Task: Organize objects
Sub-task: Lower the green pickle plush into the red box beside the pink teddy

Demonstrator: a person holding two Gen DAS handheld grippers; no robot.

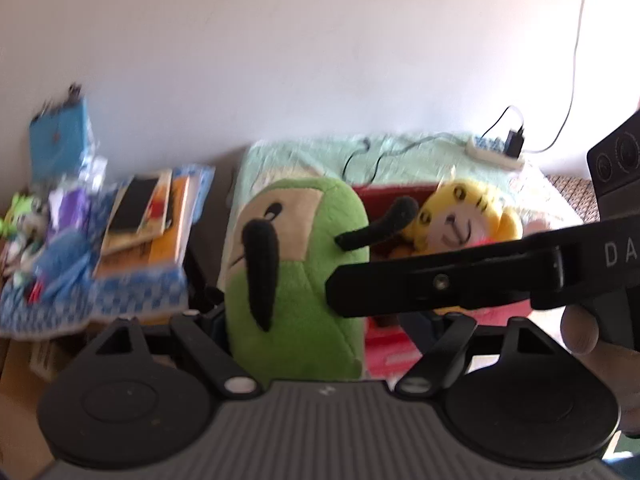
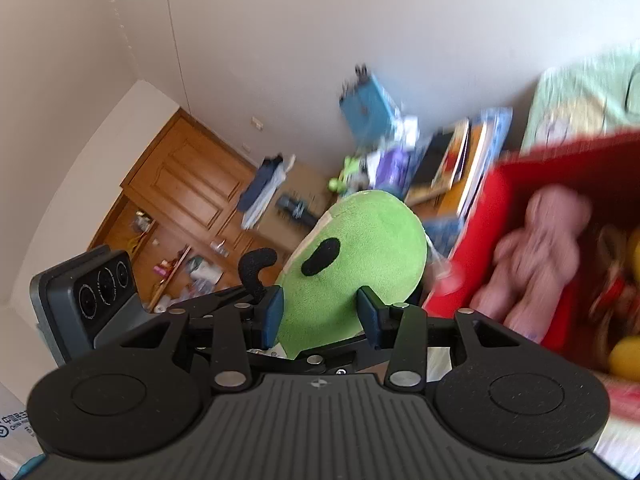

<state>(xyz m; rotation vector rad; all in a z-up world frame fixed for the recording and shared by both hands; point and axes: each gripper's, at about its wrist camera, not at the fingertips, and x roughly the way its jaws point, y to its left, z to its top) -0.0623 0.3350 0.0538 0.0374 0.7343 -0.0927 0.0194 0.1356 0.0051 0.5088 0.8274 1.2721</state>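
A green plush toy (image 1: 296, 280) with black arms hangs in the air in front of a red box (image 1: 384, 192). In the right wrist view my right gripper (image 2: 322, 316) is shut on the green plush (image 2: 360, 248), both blue pads (image 2: 274, 316) pressing into it. Its black finger (image 1: 400, 284) reaches in from the right in the left wrist view. My left gripper (image 1: 300, 320) stands wide around the toy's lower part, right finger hidden. The red box (image 2: 560, 152) holds a yellow tiger plush (image 1: 456, 220) and a pink plush (image 2: 536, 256).
A stack of books (image 1: 148, 216) and a blue bag (image 1: 60, 144) lie on a cluttered surface at left. A mint cloth (image 1: 304, 160) carries a power strip (image 1: 496, 156) with cables. Wooden cabinets (image 2: 188, 184) stand far off. A person's thumb (image 1: 580, 328) shows at right.
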